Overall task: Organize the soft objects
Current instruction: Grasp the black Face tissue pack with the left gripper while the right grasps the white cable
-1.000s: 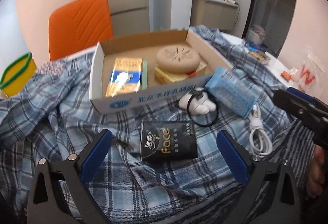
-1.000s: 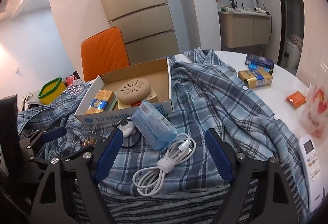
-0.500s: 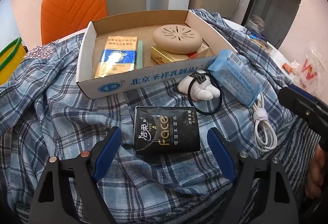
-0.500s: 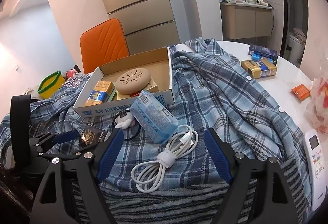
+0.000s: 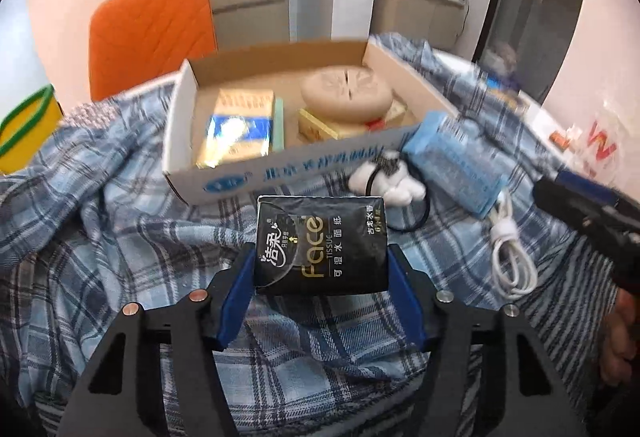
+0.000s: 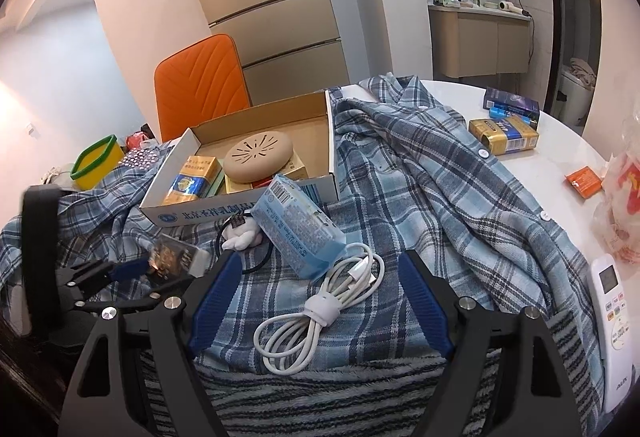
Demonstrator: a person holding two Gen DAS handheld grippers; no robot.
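Desk: white, round edge at right of the right wrist view, mostly covered by a blue plaid shirt.
Orange chair behind it, upper left; yellow tub with green rim at far left.
Cardboard box, open top, sits on the shirt at frame centre. Inside: gold-blue pack on the left, tan vented disc stacked on yellow boxes on the right.
Blue tissue pack leans against the box's front right corner, touching the coiled white cable below it.
White plush hair tie lies just in front of the box wall, between the black pack and the blue one.
White remote at the lower right edge; gold box, dark blue box and orange packet on bare desk, right side.
Left gripper: fingers have just been closing, now clamped on both sides of the black Face tissue pack, lower centre of the left wrist view, in front of the box wall.
Right gripper: fingers apart, straddling the cable, not touching it.
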